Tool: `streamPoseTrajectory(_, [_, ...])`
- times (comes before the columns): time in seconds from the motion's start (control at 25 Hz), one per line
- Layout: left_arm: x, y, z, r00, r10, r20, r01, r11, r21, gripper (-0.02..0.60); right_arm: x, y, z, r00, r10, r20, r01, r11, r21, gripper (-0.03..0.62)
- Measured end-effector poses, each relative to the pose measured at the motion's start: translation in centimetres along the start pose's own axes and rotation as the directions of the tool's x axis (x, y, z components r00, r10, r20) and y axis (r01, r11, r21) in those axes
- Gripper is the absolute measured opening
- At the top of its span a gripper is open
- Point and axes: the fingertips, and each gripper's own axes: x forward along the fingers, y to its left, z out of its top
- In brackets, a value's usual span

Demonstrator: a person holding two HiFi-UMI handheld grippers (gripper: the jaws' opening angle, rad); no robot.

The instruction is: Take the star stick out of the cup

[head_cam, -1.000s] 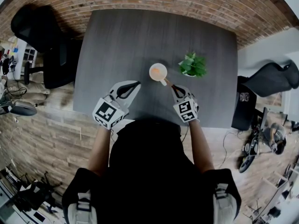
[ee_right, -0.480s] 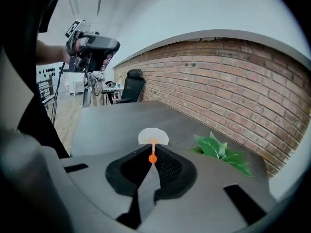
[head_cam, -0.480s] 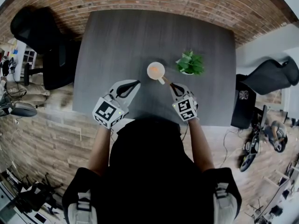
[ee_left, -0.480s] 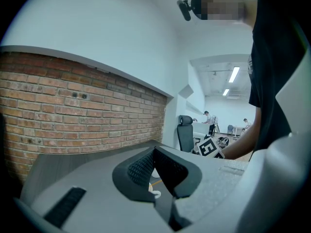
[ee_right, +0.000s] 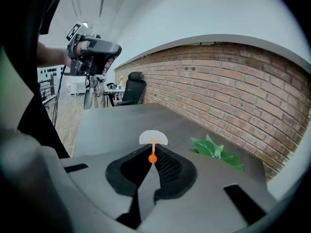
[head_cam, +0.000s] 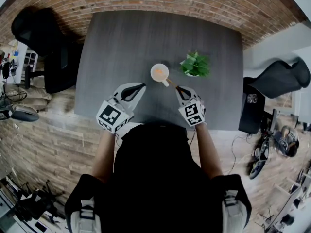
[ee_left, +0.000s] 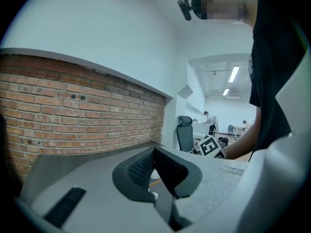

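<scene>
Cup [head_cam: 160, 72] mid-surface [head_cam: 121, 42], open room left and behind; plant [head_cam: 195, 65] near on right. Star stick [ee_right: 153, 148] leans from cup. Right gripper [head_cam: 178, 89] fingers closed on its orange end. Left gripper [head_cam: 142, 86] fingers together, empty, near front edge.

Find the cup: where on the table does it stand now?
In the head view the cup stands near the middle of the table, just left of the plant and ahead of the right hand-held gripper holding its stick.

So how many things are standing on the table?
2. A white cup at the middle of the table, an orange stick leaning out of it; a potted plant just right of it. The person hides part of the near edge.
</scene>
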Motion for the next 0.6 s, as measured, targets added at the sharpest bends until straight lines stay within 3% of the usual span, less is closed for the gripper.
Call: streamPoseTrajectory(0.6, [-0.1, -1.9, 0.2, 1.000, 0.017, 0.019, -0.017, 1.000, 0.013, 0.002, -2.3, 0.1, 1.0, 1.000, 0.006, 0.026, -0.005, 1.000, -0.018, 0.014])
